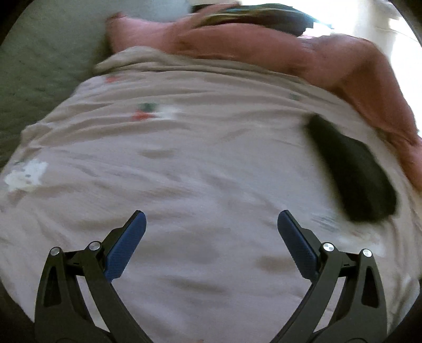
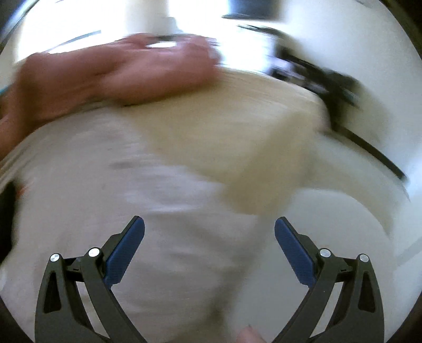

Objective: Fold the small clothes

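Note:
A pale grey garment (image 1: 200, 163) with small red, green and white prints lies spread flat and fills most of the left wrist view. My left gripper (image 1: 211, 224) hovers open just over its near part, with nothing between the blue pads (image 1: 126, 245). A dark folded piece (image 1: 353, 179) rests on the garment's right side. A pink cloth (image 1: 290, 52) is bunched along its far edge. In the blurred right wrist view the pale garment (image 2: 147, 205) lies under my open right gripper (image 2: 209, 229), with a cream cloth (image 2: 237, 147) beyond it and the pink cloth (image 2: 110, 74) at the far left.
A green textured surface (image 1: 39, 68) shows at the left. Darker mixed clothes (image 1: 250, 15) are piled at the far edge behind the pink cloth. A black frame-like object (image 2: 337, 87) stands at the right over a white surface (image 2: 356, 237).

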### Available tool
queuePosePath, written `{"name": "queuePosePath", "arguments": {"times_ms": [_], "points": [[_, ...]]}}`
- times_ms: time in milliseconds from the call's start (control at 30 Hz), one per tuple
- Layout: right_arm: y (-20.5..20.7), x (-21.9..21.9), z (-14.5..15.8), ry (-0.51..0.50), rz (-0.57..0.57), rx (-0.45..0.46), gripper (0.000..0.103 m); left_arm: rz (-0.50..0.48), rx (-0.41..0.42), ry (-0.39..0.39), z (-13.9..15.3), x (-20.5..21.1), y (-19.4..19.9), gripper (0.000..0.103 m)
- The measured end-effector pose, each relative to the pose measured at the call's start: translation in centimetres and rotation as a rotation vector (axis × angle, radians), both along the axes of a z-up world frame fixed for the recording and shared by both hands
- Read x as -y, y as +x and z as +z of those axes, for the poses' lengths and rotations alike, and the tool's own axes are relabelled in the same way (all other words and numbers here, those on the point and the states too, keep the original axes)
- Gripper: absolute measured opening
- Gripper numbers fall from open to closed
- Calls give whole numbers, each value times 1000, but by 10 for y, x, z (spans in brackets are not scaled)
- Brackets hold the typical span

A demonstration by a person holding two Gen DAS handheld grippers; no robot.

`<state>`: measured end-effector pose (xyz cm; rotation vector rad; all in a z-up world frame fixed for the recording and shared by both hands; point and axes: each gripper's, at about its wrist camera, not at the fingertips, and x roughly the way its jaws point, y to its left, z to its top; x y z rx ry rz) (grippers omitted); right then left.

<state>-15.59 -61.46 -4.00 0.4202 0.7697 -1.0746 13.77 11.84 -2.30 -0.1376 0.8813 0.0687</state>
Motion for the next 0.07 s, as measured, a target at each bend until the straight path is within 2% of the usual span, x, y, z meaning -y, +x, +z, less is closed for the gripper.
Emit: {"name": "queuePosePath", "arguments": {"times_ms": [67], "points": [[-34,39,-18,35,-131,-41,98,105,-28,21,-7,-52,20,93]]}}
